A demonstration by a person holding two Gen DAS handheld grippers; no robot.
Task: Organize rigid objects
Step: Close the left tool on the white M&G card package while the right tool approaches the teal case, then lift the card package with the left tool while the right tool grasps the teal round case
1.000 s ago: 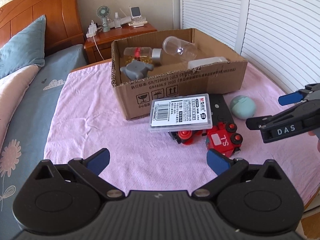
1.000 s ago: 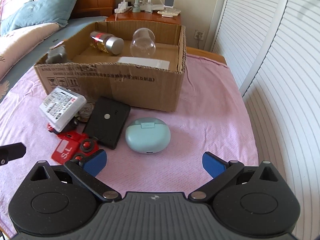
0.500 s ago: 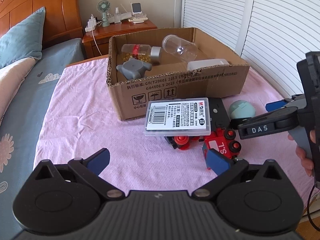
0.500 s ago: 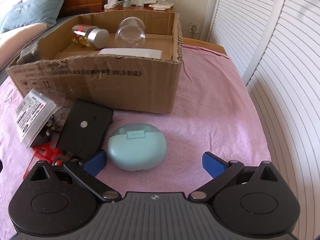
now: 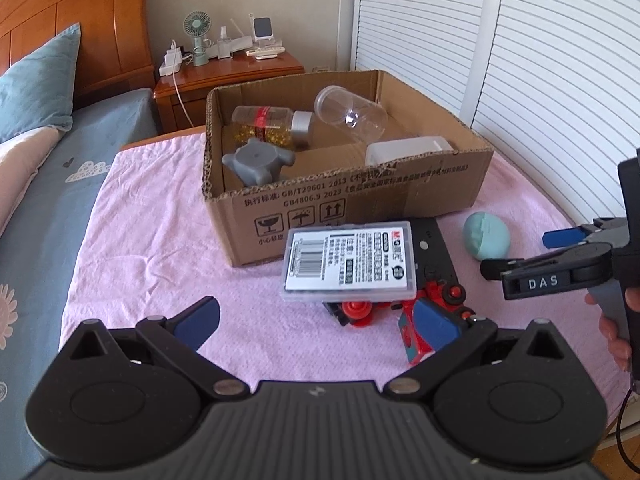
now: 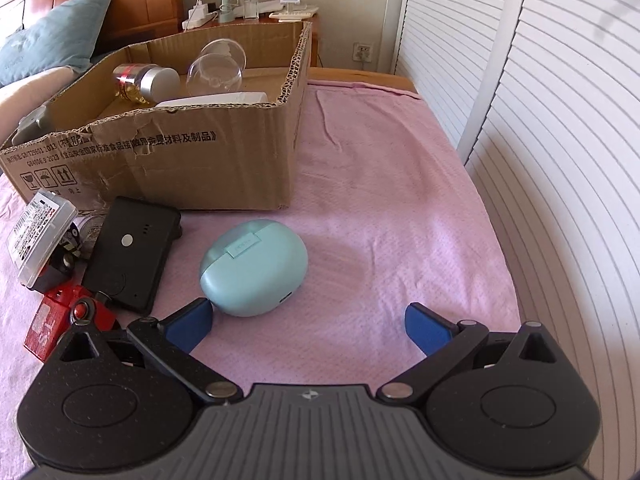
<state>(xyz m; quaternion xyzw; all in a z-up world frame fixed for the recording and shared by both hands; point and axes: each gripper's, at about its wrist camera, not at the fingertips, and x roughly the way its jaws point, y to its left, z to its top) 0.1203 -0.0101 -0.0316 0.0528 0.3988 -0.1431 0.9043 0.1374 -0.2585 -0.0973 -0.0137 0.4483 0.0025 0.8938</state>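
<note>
Nearer now, "DAS"-marked right claw flanks mint case.

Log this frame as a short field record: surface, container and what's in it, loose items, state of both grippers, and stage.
surface: pink cloth
container: cardboard box, open top
in box: capsule bottle, clear jar, grey knob, white case
loose items: mint earbud case, black device, labelled plastic case lying on red toy train
left gripper: open, empty
right gripper: open, empty, near mint earbud case
stage: loose items not yet boxed
</note>
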